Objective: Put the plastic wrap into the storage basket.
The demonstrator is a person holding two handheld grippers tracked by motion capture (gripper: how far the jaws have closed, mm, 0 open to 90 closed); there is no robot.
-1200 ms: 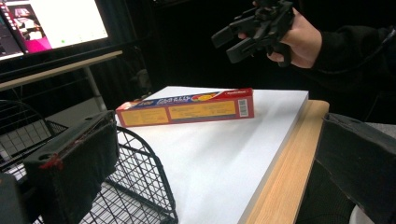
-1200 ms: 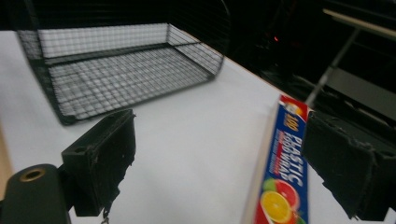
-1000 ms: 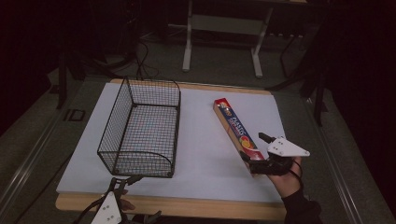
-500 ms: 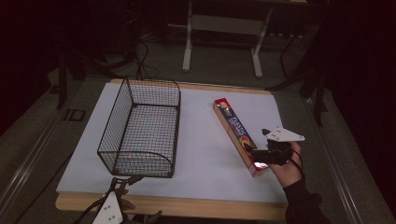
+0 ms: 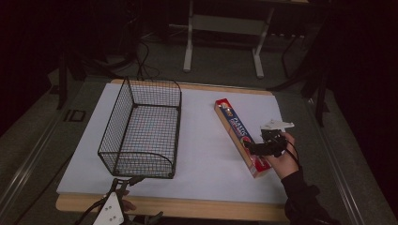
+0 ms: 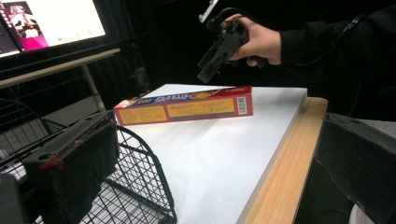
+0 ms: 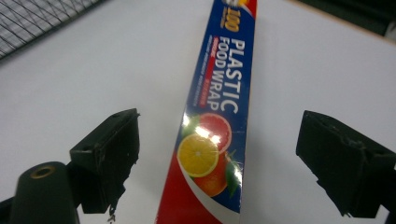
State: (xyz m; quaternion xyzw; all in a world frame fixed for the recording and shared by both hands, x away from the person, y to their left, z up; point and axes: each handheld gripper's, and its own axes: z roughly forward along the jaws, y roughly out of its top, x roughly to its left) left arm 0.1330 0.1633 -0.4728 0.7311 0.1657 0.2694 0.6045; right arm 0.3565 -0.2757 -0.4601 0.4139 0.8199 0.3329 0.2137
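Long plastic food wrap box [image 5: 241, 137] flat on the white table [image 5: 206, 154], lying at a slant toward the right side, well apart from the wire basket [image 5: 141, 129] at the left. Near end of the box close to the front right part of the table, far end pointing away and leftward.

Right gripper [image 5: 256, 148] poised above the near half of the box, held in the right hand [image 5: 281, 154], angled down toward it. Seen in the right gripper view: box [image 7: 212, 140] running up between the two black fingers [image 7: 109, 154], the fruit picture on its top face roughly midway between them. Bare table showing on each side between box and pads, so no contact; fingers wide apart, having just been closing a little, with the box in the gap but not gripped. From the left gripper view, right gripper [image 6: 205, 74] clearly above the box [image 6: 187, 105], not touching its top.

Left gripper [image 5: 126, 182] low at the front edge of the table, just before the near end of the basket. Fingers [image 6: 74, 158] spread wide, holding nothing, the basket's near wire rim [image 6: 140, 177] just beside them.
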